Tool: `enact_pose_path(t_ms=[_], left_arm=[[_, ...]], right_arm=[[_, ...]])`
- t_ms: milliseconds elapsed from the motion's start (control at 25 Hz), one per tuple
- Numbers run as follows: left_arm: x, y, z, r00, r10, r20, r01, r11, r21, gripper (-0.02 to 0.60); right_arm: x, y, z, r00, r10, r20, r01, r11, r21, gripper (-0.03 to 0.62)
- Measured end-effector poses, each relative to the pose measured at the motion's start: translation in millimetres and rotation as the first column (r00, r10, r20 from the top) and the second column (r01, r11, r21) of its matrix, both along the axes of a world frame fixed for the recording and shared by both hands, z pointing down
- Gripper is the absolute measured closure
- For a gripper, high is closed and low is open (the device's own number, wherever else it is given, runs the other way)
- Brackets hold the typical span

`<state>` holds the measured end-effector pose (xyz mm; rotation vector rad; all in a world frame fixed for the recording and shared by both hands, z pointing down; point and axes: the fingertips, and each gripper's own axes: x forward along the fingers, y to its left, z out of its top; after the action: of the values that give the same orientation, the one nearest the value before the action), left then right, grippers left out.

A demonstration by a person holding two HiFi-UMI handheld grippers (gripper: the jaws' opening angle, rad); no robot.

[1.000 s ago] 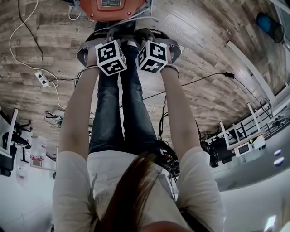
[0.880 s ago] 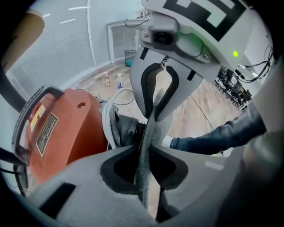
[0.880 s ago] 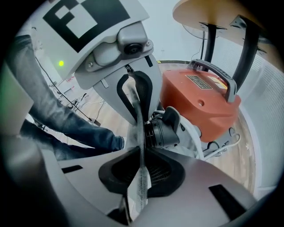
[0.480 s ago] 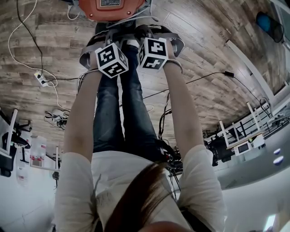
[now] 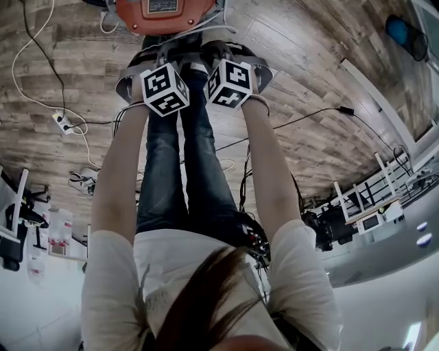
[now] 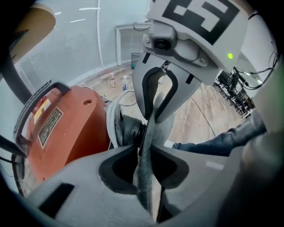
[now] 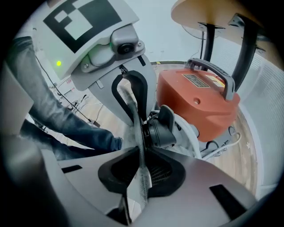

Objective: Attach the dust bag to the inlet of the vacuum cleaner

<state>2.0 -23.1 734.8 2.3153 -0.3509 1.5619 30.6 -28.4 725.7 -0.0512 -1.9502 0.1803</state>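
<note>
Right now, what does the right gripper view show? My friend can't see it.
The right gripper, whose jaws have just been opening a little, pinches the thin grey dust bag edge-on, just beside the black inlet of the orange vacuum cleaner. Facing it, the left gripper, whose jaws have also been opening, has the same bag between them.

The vacuum cleaner (image 5: pixel 163 14) stands on the floor (image 5: pixel 309 75) — the dust bag (image 6: pixel 147 150) just before its inlet (image 7: pixel 162 128); a power strip (image 5: pixel 62 122) lies well apart.
</note>
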Motion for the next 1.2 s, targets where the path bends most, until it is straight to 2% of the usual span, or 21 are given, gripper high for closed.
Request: enact_pose_path(t_ms=[160,240,320,440,600,720,800,880,960,1080,1200], left_arm=[[-0.1,-3.3,0.2,0.998,0.066,0.002,-0.066,0.998,0.011,0.492],[0.2,-4.3,-0.3,0.997,0.082,0.001,-0.082,0.996,0.02,0.491],[1.1,-3.7,-0.8,0.999,0.054,-0.006,-0.053,0.998,0.017,0.491],[0.2,-1.5,-0.3,0.999,-0.032,-0.02,0.033,0.999,0.016,0.515],[-0.1,0.0,-1.7,0.993,-0.118,-0.03,0.119,0.993,0.013,0.518],[1.3,4.1,-2.2,0.987,-0.153,-0.039,0.153,0.988,-0.007,0.522],[0.7,2.5,0.0,0.993,-0.114,-0.04,0.114,0.993,-0.009,0.522],[-0.4,-3.1,1.6,0.999,-0.011,-0.036,0.011,1.0,0.008,0.522],[0.0,-4.7,0.7,0.996,0.079,-0.036,-0.078,0.997,0.009,0.508],[1.1,-4.0,-0.4,0.992,0.116,-0.042,-0.116,0.993,-0.005,0.509],[2.8,-0.1,-1.7,0.992,0.12,-0.04,-0.12,0.993,0.002,0.509]], right_arm=[[0.2,-0.1,-0.1,0.998,0.059,0.0,-0.059,0.998,0.002,0.543],[0.4,0.1,-0.6,0.998,0.058,0.001,-0.058,0.998,0.003,0.543],[1.6,0.1,-0.4,1.0,0.023,-0.002,-0.023,1.0,0.002,0.545],[0.3,-2.1,0.9,0.998,-0.069,-0.014,0.069,0.998,0.003,0.545],[-1.6,-4.3,1.0,0.98,-0.197,-0.024,0.197,0.98,-0.004,0.545],[-1.0,-2.0,1.1,0.971,-0.238,-0.028,0.237,0.971,-0.022,0.545],[-1.7,-3.1,2.3,0.978,-0.207,-0.021,0.206,0.978,-0.023,0.545],[-3.4,-7.1,2.5,0.989,-0.149,-0.017,0.149,0.989,-0.002,0.546],[-3.6,-7.1,0.9,0.996,-0.086,-0.019,0.087,0.996,0.014,0.546],[-2.3,-6.5,0.3,0.999,-0.031,-0.032,0.032,0.999,0.026,0.543],[-0.9,-3.3,0.7,0.997,-0.064,-0.037,0.065,0.998,0.025,0.543]])
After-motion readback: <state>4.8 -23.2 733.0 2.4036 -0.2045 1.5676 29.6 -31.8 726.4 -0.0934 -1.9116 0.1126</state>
